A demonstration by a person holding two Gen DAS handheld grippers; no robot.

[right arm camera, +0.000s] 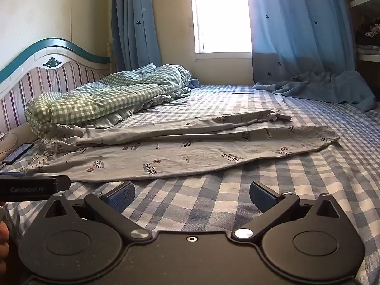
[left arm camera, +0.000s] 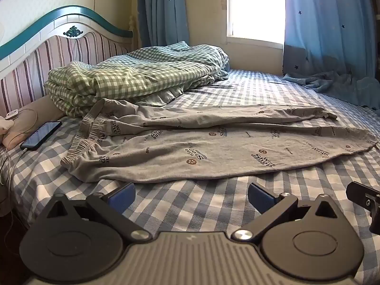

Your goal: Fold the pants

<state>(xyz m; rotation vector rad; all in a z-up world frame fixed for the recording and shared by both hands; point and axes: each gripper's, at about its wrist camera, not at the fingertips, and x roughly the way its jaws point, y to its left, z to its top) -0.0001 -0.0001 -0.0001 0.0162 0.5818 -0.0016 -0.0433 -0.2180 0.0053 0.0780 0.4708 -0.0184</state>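
Grey printed pants (left arm camera: 213, 147) lie flat across the blue checked bed (left arm camera: 190, 204), waistband (left arm camera: 83, 140) to the left and leg ends (left arm camera: 351, 140) to the right. In the right wrist view the same pants (right arm camera: 178, 152) stretch from left to right, cuffs (right arm camera: 330, 140) at the right. My left gripper (left arm camera: 191, 196) hovers open just short of the pants' near edge, with nothing between its blue pads. My right gripper (right arm camera: 192, 197) is also open and empty, a little before the near edge. The other gripper shows at the frame edges (left arm camera: 363, 199) (right arm camera: 28, 187).
A folded green checked duvet (left arm camera: 133, 78) lies behind the waistband against the striped headboard (left arm camera: 47, 54). A phone (left arm camera: 40, 135) with a cable rests left of the waistband. A blue curtain (left arm camera: 332, 47) drapes onto the far right of the bed. A hand (right arm camera: 3, 244) shows at the lower left.
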